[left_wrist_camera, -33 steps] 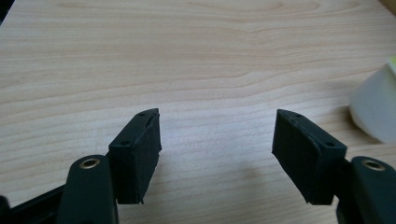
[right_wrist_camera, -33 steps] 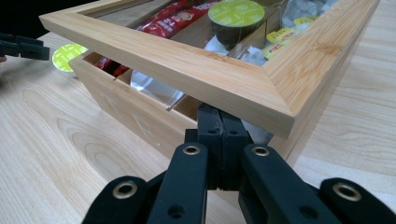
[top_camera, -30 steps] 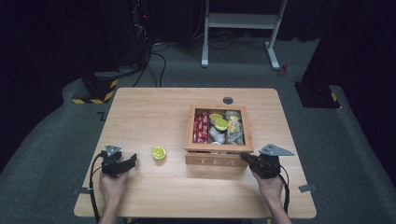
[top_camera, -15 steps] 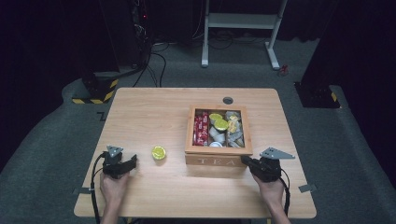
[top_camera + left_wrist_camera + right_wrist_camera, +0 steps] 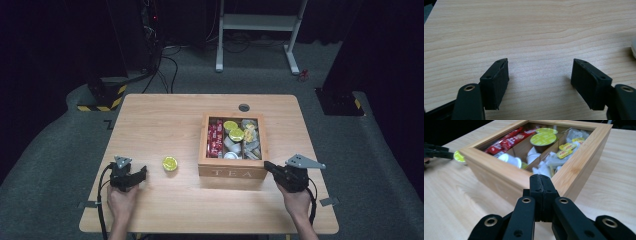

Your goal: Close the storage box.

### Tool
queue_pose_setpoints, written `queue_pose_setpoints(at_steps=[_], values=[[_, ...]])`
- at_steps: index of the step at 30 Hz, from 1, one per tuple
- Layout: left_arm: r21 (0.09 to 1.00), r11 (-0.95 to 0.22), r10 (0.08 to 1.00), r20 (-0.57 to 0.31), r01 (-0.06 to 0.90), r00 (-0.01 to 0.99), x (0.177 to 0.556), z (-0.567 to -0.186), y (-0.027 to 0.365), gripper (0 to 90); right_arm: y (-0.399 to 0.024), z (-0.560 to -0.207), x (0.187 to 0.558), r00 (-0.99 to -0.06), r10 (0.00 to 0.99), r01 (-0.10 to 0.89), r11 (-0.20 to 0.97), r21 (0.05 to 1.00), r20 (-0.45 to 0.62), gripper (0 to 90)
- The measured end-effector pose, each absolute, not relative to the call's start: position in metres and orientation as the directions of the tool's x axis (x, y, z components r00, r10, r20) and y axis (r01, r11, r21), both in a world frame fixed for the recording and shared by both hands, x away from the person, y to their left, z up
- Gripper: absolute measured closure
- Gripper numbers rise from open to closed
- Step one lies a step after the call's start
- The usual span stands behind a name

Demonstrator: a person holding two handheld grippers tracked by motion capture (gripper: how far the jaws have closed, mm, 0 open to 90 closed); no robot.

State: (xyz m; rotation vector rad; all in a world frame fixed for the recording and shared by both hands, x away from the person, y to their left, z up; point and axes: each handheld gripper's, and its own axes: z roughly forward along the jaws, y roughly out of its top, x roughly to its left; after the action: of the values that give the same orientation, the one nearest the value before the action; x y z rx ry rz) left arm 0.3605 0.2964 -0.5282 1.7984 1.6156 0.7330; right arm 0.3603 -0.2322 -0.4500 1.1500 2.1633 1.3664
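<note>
While the left claw [image 5: 141, 173] sits low on the desk [image 5: 165, 130], we see its jaws apart with bare wood between them; they have just been opening further, nothing gripped. Just right of it in the high view lies a yellow-lidded capsule [image 5: 170, 163], near the jaws but apart from them. Our right claw [image 5: 541, 185] is fully closed, pads pressed together on nothing, tip just beside the near right corner of the wooden tea box [image 5: 231, 172]; we can't tell if it touches. Inside the box: red sachets [image 5: 510, 140] in the left compartment, yellow-lidded capsules [image 5: 543, 139], white pods [image 5: 510, 159] and tea bags with yellow tags [image 5: 567, 147] in the others.
</note>
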Motion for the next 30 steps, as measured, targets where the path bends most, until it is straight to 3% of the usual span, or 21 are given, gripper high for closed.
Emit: queue_pose_setpoints(at_steps=[10, 25, 30], values=[[0.748, -0.074, 0.995, 0.006, 0.659, 0.104, 0.361, -0.528, 0.296, 30.5, -0.224, -0.453, 0.385, -0.600, 0.791, 0.462, 0.224, 0.858, 0.116, 89.9], [0.748, -0.071, 0.995, 0.005, 0.660, 0.102, 0.360, -0.528, 0.296, 30.2, -0.216, -0.457, 0.387, -0.616, 0.784, 0.435, 0.259, 0.862, 0.075, 90.0], [0.748, -0.072, 0.995, 0.005, 0.660, 0.103, 0.360, -0.528, 0.296, 30.1, -0.222, -0.457, 0.384, -0.608, 0.788, 0.432, 0.225, 0.873, 0.098, 85.0]])
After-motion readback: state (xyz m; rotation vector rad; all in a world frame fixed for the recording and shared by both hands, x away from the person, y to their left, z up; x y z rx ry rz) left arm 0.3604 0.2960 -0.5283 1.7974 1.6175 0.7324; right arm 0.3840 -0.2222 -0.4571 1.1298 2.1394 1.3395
